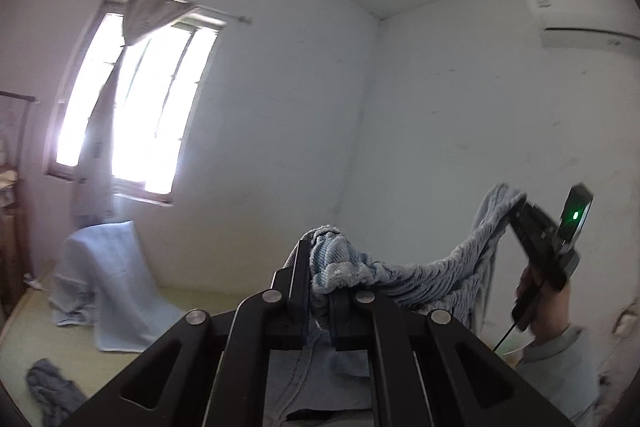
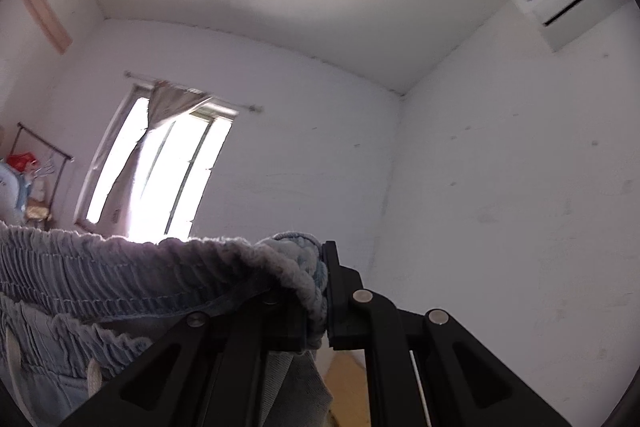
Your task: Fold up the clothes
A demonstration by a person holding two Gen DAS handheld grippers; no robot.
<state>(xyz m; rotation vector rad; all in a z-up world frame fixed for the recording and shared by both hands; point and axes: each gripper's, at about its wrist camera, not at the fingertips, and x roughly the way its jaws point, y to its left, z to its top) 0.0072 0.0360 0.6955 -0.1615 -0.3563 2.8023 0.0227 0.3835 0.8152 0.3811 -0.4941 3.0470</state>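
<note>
Pale blue trousers [image 1: 420, 279] are hanging unfolded between the left gripper [image 1: 320, 291] and right gripper [image 2: 318, 299], fingers pinching the elastic waistband [image 2: 120, 275] above the floor [image 1: 60, 331], folding yet to begin.

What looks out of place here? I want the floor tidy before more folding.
A crumpled grey garment lies loose on the floor at lower left, and a pale blue cloth under the window trails onto the floor instead of lying folded. The light blue garment held between both grippers looks normal.
</note>
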